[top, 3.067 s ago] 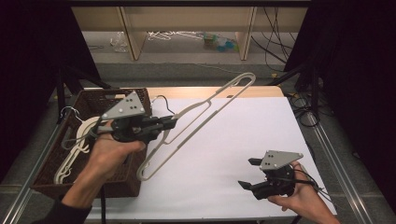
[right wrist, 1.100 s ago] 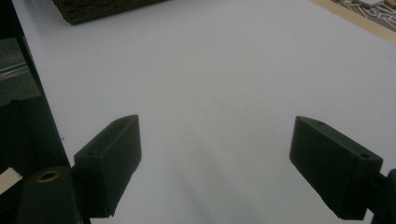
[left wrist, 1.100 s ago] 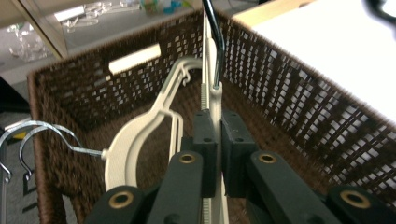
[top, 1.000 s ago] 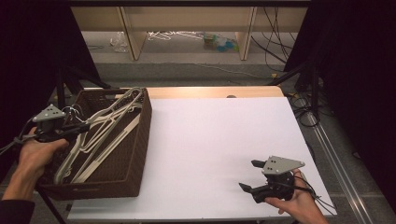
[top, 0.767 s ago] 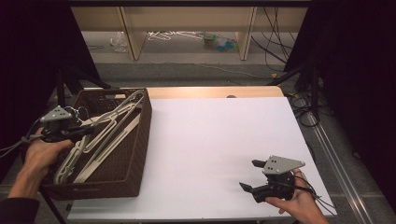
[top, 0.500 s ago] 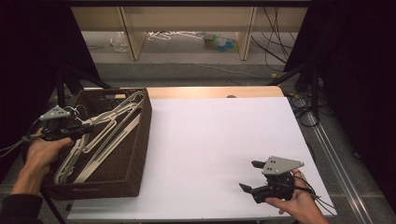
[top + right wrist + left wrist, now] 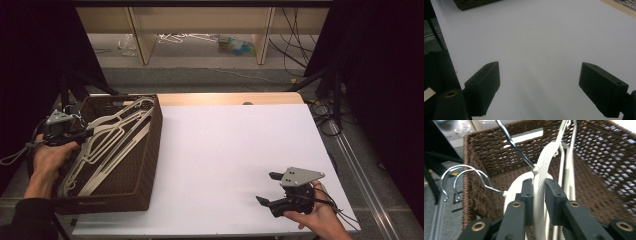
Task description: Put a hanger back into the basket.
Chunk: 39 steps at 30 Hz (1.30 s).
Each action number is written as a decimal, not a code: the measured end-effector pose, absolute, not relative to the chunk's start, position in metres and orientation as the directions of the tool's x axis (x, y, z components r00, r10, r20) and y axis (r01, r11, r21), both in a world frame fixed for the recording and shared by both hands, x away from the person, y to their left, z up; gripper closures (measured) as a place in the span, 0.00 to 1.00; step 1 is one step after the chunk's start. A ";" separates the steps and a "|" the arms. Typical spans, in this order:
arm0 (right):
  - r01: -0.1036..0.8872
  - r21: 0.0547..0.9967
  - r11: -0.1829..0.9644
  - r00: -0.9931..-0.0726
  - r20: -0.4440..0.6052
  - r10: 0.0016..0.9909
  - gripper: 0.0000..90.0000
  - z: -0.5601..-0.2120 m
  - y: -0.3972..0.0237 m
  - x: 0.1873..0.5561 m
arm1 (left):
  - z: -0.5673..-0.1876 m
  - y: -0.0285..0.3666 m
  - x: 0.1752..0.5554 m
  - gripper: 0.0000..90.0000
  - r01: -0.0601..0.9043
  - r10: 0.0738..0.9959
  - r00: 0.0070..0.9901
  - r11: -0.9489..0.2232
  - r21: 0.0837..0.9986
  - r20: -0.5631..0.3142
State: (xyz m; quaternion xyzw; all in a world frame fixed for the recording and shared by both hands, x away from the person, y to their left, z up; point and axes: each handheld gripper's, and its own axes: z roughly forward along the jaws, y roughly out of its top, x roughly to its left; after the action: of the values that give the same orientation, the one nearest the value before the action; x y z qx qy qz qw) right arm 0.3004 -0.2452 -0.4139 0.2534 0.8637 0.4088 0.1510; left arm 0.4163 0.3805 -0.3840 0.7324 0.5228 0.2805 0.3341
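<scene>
Cream-white plastic, the hanger (image 7: 541,167) is lying in the brown woven basket (image 7: 150,150) at the left edge of the worktop (image 7: 240,150), on top of other hangers. The left tool (image 7: 539,192) is standing around its ribbed neck; its jaws have just been opening, and a thin gap is showing on at least one side, so the hanger is between them but no longer pinched. The right tool (image 7: 272,189) is resting spread wide and empty near the front right corner.

If the left tool is pulling back now, a jaw could be catching the metal hook (image 7: 516,145) and dragging the hanger out again. How many hangers are lying underneath is hard to make out, because the basket wall is hiding them.
</scene>
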 end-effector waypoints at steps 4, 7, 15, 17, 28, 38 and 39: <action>0.321 0.779 0.539 -0.822 -0.053 0.567 0.20 -0.415 -0.246 0.301 | -0.390 0.380 0.418 0.84 0.577 0.964 0.259 -0.203 0.791 0.059; 0.320 0.779 0.540 -0.825 -0.052 0.563 0.20 -0.415 -0.246 0.300 | -0.394 0.381 0.420 0.83 0.579 0.968 0.239 -0.201 0.790 0.071; 0.326 0.777 0.539 -0.824 -0.047 0.565 0.20 -0.415 -0.247 0.301 | -0.402 0.377 0.424 0.81 0.583 0.968 0.205 -0.237 0.777 0.142; 0.325 0.777 0.539 -0.824 -0.047 0.565 0.20 -0.416 -0.247 0.300 | -0.404 0.378 0.425 0.81 0.590 0.965 0.219 -0.251 0.767 0.147; 0.327 0.778 0.537 -0.822 -0.046 0.568 0.21 -0.415 -0.249 0.300 | -0.407 0.382 0.417 0.69 0.595 0.973 0.188 -0.223 0.772 0.136; 0.325 0.779 0.536 -0.821 -0.049 0.568 0.21 -0.415 -0.249 0.300 | -0.395 0.382 0.405 0.77 0.578 0.977 0.199 -0.184 0.795 0.082; 0.323 0.779 0.537 -0.823 -0.050 0.567 0.21 -0.415 -0.249 0.300 | -0.394 0.383 0.405 0.77 0.583 0.974 0.207 -0.200 0.787 0.094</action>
State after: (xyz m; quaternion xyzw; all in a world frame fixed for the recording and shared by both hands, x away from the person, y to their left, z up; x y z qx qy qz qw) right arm 0.3003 -0.2495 -0.4148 0.2575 0.8639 0.4062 0.1499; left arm 0.4045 0.3829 -0.3942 0.7101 0.5481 0.3096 0.3154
